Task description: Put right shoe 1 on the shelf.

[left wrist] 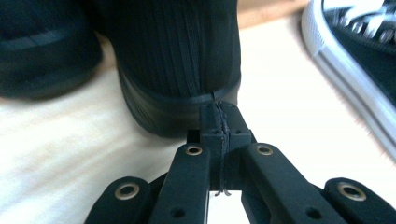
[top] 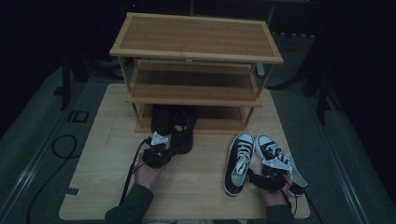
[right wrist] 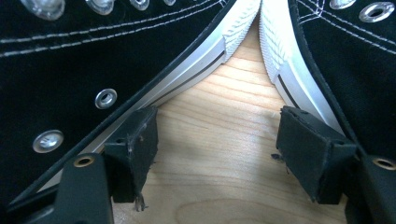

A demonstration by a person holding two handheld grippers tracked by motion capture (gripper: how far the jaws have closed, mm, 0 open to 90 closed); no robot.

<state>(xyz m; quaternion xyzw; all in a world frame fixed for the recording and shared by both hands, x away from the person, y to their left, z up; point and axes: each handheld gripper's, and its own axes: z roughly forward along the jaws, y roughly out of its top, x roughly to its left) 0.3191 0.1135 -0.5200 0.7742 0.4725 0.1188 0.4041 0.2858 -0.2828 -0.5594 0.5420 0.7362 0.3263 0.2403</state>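
Dim surroundings ring a pale wooden table (top: pixel 107 186), and a three-tier bamboo shoe rack (top: pixel 196 37) stands at its far edge as the landmark. A pair of black boots sits partly under the rack's lowest shelf, just in front of its left half; the nearer black boot (top: pixel 183 133) sticks out toward the person. In front of the rack's right half, nearer the person, lie the left sneaker (top: pixel 238 161) and the right sneaker (top: pixel 280 161), toes toward the rack.

At the boot's heel, the left gripper (left wrist: pixel 219 116) has its jaws clenched together; whether they pinch the heel's edge or only touch it I cannot tell. Between the sneakers' heels, the right gripper (right wrist: pixel 215 144) stands released, one pad against each white sole edge, clamping nothing.

The step in hand looks like nudging the boot onto the rack's bottom shelf. The next move probably calls for a straight push toward the rack, keeping the boot from twisting against its neighbour.
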